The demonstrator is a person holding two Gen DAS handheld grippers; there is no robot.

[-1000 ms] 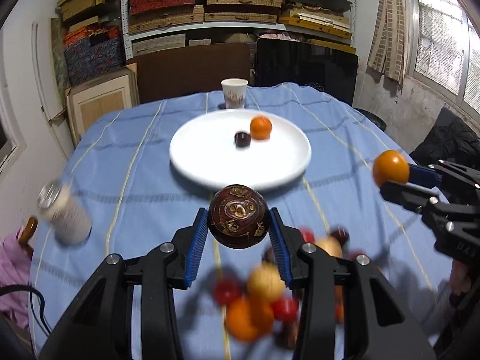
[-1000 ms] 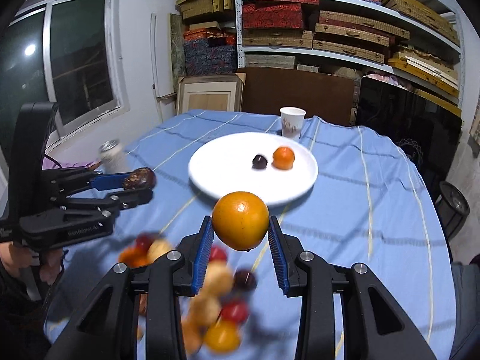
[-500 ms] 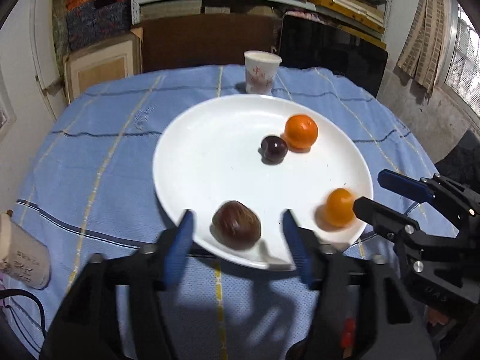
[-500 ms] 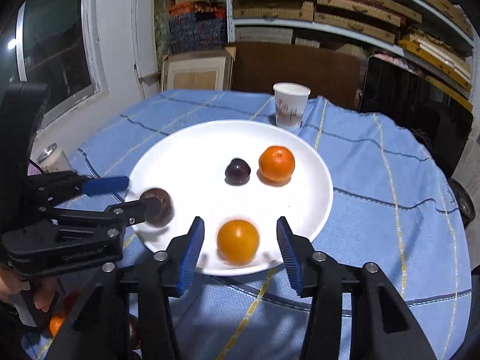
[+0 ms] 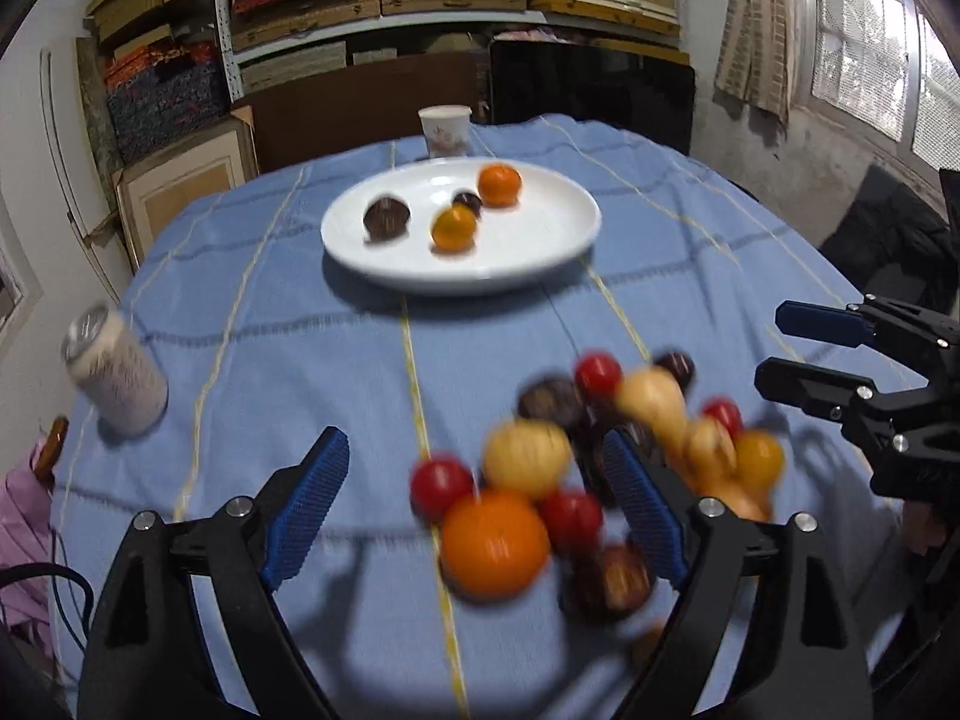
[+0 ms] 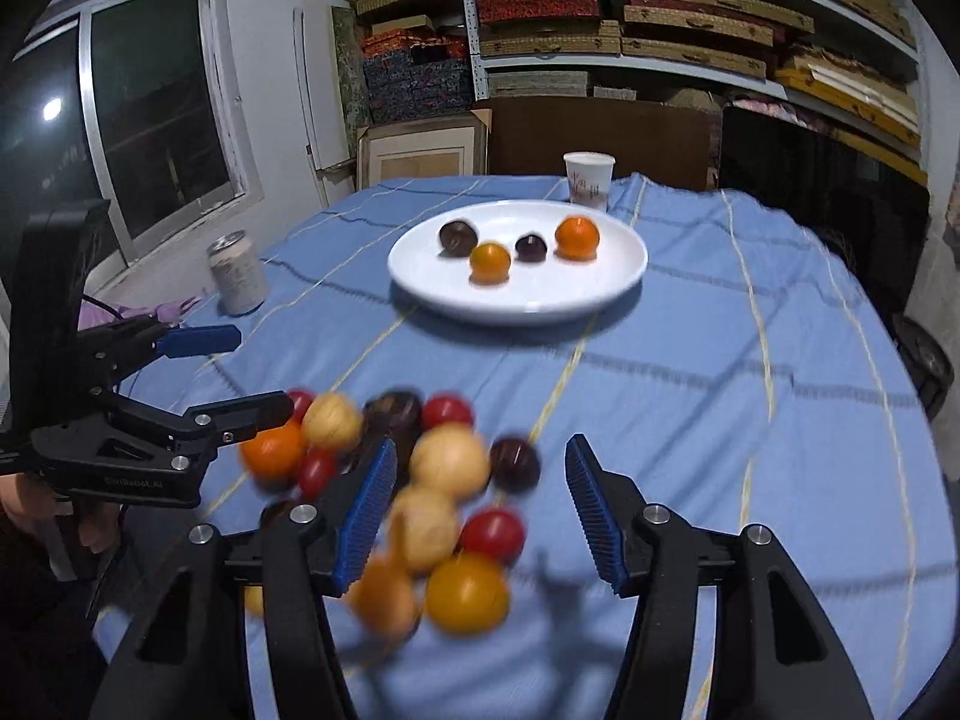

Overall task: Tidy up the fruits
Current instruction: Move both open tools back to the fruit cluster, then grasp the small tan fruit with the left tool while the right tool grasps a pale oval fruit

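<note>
A white plate (image 5: 540, 276) (image 6: 522, 312) on the blue cloth holds a dark brown fruit (image 5: 387, 217) (image 6: 457, 237), a small orange (image 5: 454, 228) (image 6: 490, 261), a dark plum (image 5: 467, 201) (image 6: 530, 246) and a bigger orange (image 5: 499, 184) (image 6: 577, 236). Nearer me lies a blurred pile of fruit (image 5: 570, 450) (image 6: 432, 480). My left gripper (image 5: 474, 450) (image 6: 258, 369) hovers over the pile's left part, jaws opening, pads pressing on nothing. My right gripper (image 6: 480, 450) (image 5: 777, 343) hangs over its right part, jaws opening too, gripping nothing.
A paper cup (image 5: 445, 129) (image 6: 589, 179) stands just behind the plate. A drink can (image 5: 117, 381) (image 6: 236, 273) sits near the table's left edge. Shelves stacked with boxes fill the wall behind. A pink cloth (image 5: 24, 516) hangs off the near left.
The dark brown fruit and the small orange were let go onto the plate. Both grippers opened and drew back from the plate to above the pile.
</note>
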